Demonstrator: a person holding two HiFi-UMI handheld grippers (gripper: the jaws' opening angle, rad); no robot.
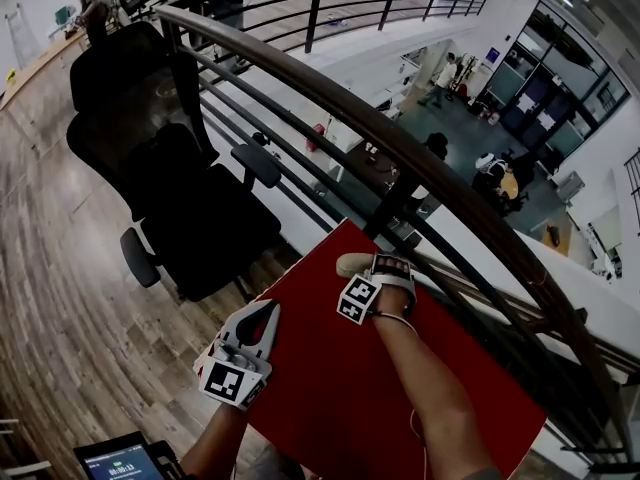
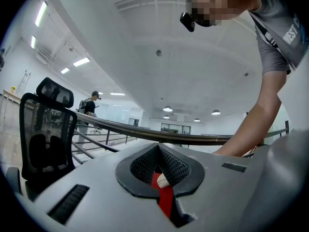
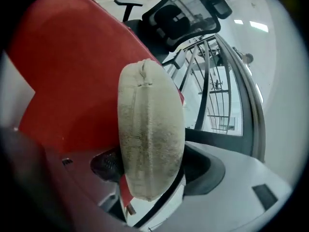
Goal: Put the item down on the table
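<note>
A beige, padded oval pouch with a seam along its edge (image 3: pixel 149 129) is held edge-on in my right gripper (image 3: pixel 145 180), which is shut on it. In the head view the pouch (image 1: pixel 352 264) hangs just above the far corner of the red table (image 1: pixel 340 398), with the right gripper (image 1: pixel 382 268) behind it. My left gripper (image 1: pixel 268 312) hovers at the table's left edge. Its jaws are together and hold nothing. Through the gap between them, a sliver of red table (image 2: pixel 165 204) and the pouch tip (image 2: pixel 162 180) show.
A black office chair (image 1: pixel 170 168) stands left of the table. A dark railing (image 1: pixel 420 168) runs diagonally just beyond the table's far edge, with a lower floor below it. A small screen (image 1: pixel 120 461) sits at the bottom left. A person stands far off by the railing (image 2: pixel 89 108).
</note>
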